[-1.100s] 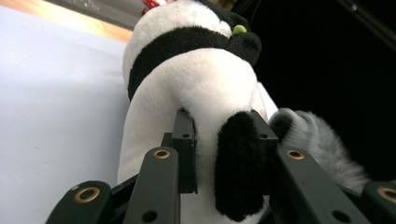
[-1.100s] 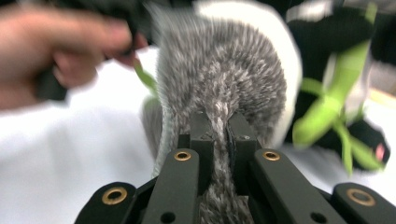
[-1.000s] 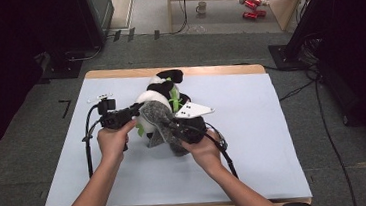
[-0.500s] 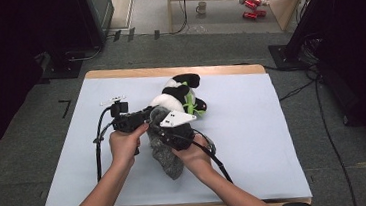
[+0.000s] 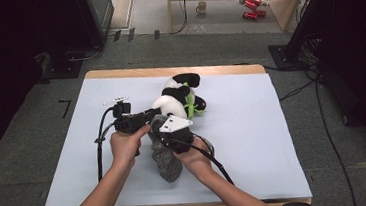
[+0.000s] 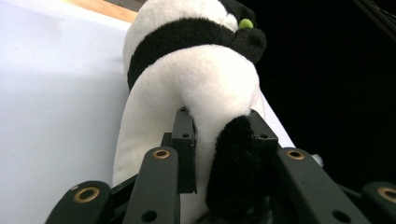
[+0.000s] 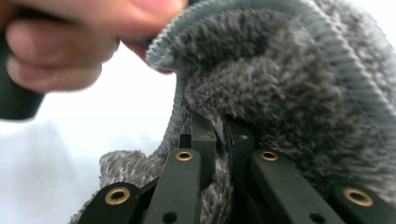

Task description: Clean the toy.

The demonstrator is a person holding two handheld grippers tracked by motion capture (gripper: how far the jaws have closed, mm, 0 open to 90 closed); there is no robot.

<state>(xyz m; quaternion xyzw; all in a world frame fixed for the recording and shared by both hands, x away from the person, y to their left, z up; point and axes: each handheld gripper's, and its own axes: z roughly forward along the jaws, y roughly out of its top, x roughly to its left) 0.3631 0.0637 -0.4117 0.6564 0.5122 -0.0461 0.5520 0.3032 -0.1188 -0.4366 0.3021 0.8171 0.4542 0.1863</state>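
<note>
- Near the middle of the light blue table cover (image 5: pixel 254 142), the fuzzy grey knitted sock (image 5: pixel 167 160) now lies pulled toward the near edge, away from the black and white plush panda (image 5: pixel 176 97); one second ago the sock was over the lower part of the toy, so it has come off or nearly off.
- Left gripper (image 5: pixel 147 117) has its jaws pressed on the panda's black leg (image 6: pixel 238 158) and white body, keeping the toy in place on the cover.
- Right gripper (image 5: pixel 161 137) is clamped tight on the ribbed cuff of the sock (image 7: pixel 280 70), with the fabric pinched between its jaws, and this hand went down and nearer together with the sock.
- I judge that the work is taking the sock off the panda, and this step looks almost finished; whether any fabric touches the toy at this moment I cannot tell.
- Around them, the wooden table edge (image 5: pixel 168 70) is at the far side, and black cables trail from both grippers over the cover.
- On the floor far behind stand a white mug (image 5: pixel 202 6) and some red objects (image 5: pixel 251 2), well apart from the work.
- Fingers of the left hand (image 7: pixel 60 44) are just beside the cuff and may catch the fabric.
</note>
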